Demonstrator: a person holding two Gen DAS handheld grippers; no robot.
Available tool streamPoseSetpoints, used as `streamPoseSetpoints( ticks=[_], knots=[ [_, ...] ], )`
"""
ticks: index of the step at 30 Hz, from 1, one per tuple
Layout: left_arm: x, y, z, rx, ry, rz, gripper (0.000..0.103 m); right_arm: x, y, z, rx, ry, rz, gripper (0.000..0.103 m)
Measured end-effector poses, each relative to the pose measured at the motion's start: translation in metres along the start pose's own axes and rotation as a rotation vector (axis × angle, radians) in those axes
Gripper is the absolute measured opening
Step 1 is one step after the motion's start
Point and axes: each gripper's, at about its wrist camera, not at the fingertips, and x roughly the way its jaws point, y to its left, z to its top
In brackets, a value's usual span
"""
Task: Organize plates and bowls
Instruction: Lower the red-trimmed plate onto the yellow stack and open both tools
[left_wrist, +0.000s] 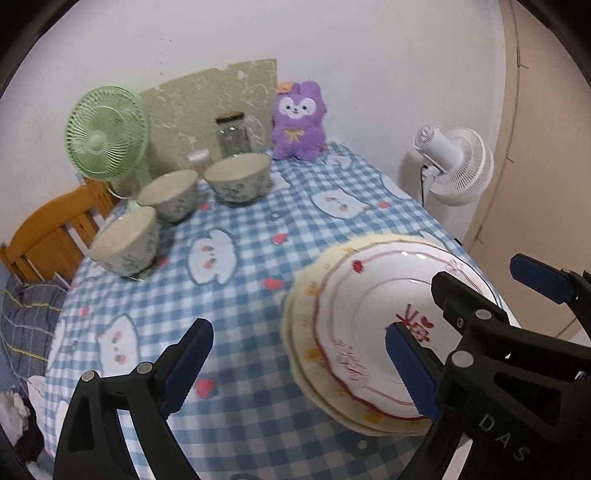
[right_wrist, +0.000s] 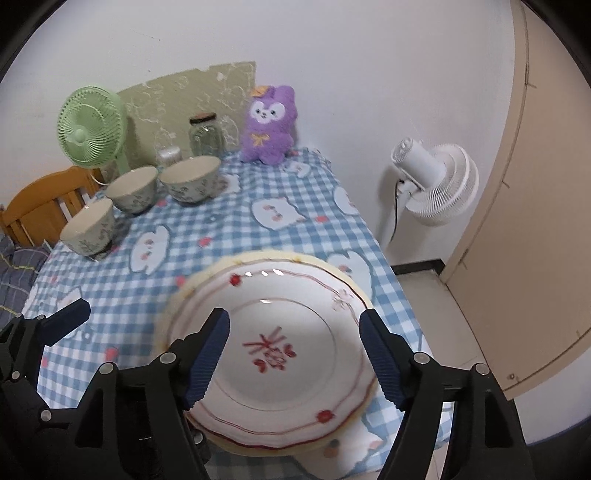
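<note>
A white plate with red trim lies stacked on cream plates at the table's near right. Three patterned bowls stand at the far left: one nearest, one in the middle, one at the back. My left gripper is open and empty over the cloth, left of the stack. My right gripper is open and empty just above the plates; it also shows in the left wrist view.
The table has a blue checked cloth. At the back stand a green fan, a glass jar and a purple plush. A white fan stands right of the table. A wooden chair is at the left.
</note>
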Motion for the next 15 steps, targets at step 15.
streamPoseSetpoints(
  ticks=[15],
  knots=[
    [-0.039,0.041,0.016,-0.041,-0.100,0.051,0.100,-0.040,0.049,0.029,-0.044,-0.127,0.063,0.088]
  ],
)
